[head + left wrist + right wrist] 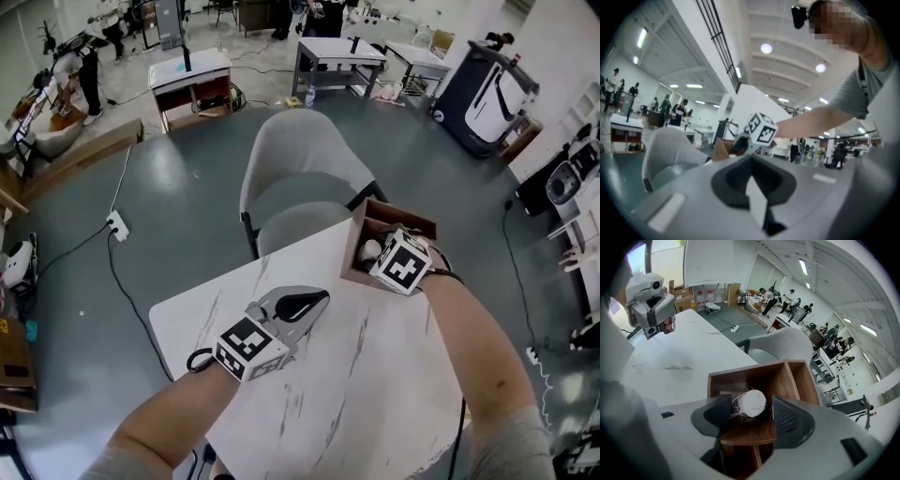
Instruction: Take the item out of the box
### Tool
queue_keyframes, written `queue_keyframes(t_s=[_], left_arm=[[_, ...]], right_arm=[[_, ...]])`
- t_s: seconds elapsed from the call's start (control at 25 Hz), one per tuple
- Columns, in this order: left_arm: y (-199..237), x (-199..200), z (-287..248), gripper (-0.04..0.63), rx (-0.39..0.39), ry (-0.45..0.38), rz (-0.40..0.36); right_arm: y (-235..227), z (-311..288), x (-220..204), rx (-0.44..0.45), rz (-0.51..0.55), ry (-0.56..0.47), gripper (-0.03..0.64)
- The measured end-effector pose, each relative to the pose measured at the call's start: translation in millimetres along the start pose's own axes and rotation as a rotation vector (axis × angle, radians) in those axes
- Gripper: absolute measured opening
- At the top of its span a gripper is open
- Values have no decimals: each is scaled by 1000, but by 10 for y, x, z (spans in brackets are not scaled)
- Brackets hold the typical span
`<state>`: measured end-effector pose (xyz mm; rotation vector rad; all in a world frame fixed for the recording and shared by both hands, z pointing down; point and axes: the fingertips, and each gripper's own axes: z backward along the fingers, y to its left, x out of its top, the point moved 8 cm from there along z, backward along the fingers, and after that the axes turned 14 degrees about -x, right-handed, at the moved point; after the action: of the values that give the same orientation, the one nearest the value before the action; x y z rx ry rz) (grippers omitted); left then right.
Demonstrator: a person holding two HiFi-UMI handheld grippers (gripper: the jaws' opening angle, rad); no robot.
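Observation:
A brown wooden box (pixel 419 227) stands at the far right corner of the white marble table (pixel 375 394). Inside it lies a white round item (pixel 752 402) with frayed threads, also glimpsed in the head view as the white item (pixel 370 249). My right gripper (pixel 751 416) reaches down into the box (pixel 745 380), jaws open, one on each side of the item; the pads (pixel 787 420) do not press on it. My left gripper (pixel 319 300) rests on the table left of the box, jaws shut and empty. The left gripper view shows the right gripper's marker cube (pixel 761 129) above the box.
A grey chair (pixel 300 178) stands just beyond the table's far edge. On the grey floor to the left lie a cable and a power strip (pixel 117 225). Desks, machines and people are further back in the hall.

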<state>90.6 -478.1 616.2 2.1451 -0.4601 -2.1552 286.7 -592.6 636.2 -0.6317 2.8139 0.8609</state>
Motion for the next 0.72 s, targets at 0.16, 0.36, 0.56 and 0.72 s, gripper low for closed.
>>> queue_keyframes(t_s=[0.16, 0.36, 0.56, 0.72], left_arm=[[5, 9, -3, 0, -10, -14, -5], [24, -31, 19, 0, -8, -16, -7], [13, -34, 30, 0, -14, -11, -5], [-1, -42, 62, 0, -16, -10, -2]], right_arm=[[-7, -55, 4, -11, 26, 27, 239], [31, -104, 47, -22, 91, 70, 239], [76, -153, 58, -45, 200, 168, 238], [145, -208, 29, -103, 345, 220, 210]])
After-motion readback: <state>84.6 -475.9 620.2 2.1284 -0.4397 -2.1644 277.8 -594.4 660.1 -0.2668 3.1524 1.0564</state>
